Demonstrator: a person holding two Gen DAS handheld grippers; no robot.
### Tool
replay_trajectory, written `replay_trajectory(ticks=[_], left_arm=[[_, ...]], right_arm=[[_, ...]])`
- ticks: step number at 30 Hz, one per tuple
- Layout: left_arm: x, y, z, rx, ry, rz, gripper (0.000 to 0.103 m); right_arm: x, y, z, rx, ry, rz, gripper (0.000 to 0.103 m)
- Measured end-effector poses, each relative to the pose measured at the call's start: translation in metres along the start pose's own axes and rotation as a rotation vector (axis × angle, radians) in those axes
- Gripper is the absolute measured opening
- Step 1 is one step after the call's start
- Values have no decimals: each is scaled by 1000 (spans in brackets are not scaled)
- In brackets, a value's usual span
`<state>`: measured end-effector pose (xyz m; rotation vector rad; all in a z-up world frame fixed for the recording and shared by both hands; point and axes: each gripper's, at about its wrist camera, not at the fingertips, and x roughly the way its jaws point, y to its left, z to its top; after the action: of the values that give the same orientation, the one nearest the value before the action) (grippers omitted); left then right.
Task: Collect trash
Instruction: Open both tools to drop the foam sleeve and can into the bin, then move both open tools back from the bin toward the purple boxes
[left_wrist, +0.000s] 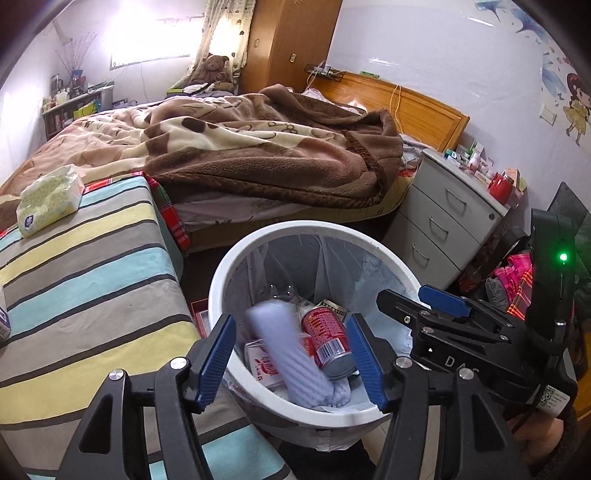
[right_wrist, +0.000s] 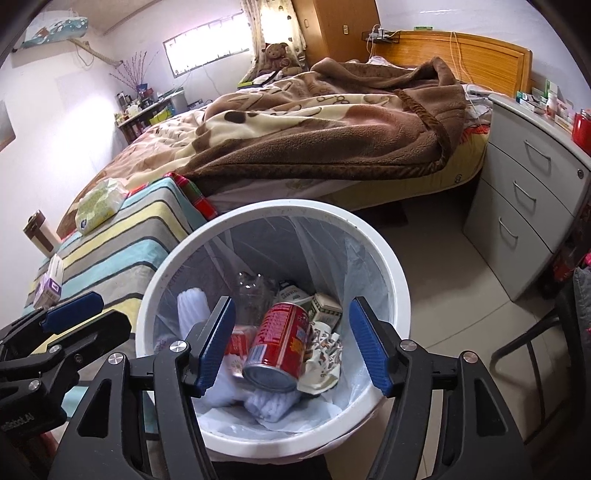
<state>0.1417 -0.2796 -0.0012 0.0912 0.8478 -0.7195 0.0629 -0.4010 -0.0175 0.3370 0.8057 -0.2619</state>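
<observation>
Bedroom floor beside a striped bench, left wrist view: left gripper hangs over the white bin, jaws parted, nothing pressed between them. A blurred pale roll lies just below, long axis running 11 to 5 o'clock, beside a red can.

Right wrist view: right gripper is likewise apart and empty above the bin. Remaining litter, a small carton, lies at 9 o'clock on the bench, nearer the left gripper.

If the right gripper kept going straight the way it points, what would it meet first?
Probably the red can lying in the white bin: it sits between the open right gripper fingers' line, though depth is hard to judge.
</observation>
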Motion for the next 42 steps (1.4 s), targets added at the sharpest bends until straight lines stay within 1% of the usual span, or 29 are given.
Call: replay_trajectory(ticks=[6, 12, 24, 28, 42], left_arm=[[-15, 12, 0, -22, -26, 20, 63], [-31, 30, -3, -48, -54, 46, 63], [-63, 73, -12, -98, -106, 140, 63], [-75, 91, -17, -123, -123, 157, 63], [-109, 178, -36, -258, -157, 284, 64]], right_arm=[[-4, 7, 2, -2, -23, 16, 66], [-4, 21, 4, -16, -38, 51, 66], [-3, 56, 3, -61, -62, 135, 67], [-1, 72, 3, -79, -71, 166, 69], [13, 129, 8, -169, -61, 253, 70]])
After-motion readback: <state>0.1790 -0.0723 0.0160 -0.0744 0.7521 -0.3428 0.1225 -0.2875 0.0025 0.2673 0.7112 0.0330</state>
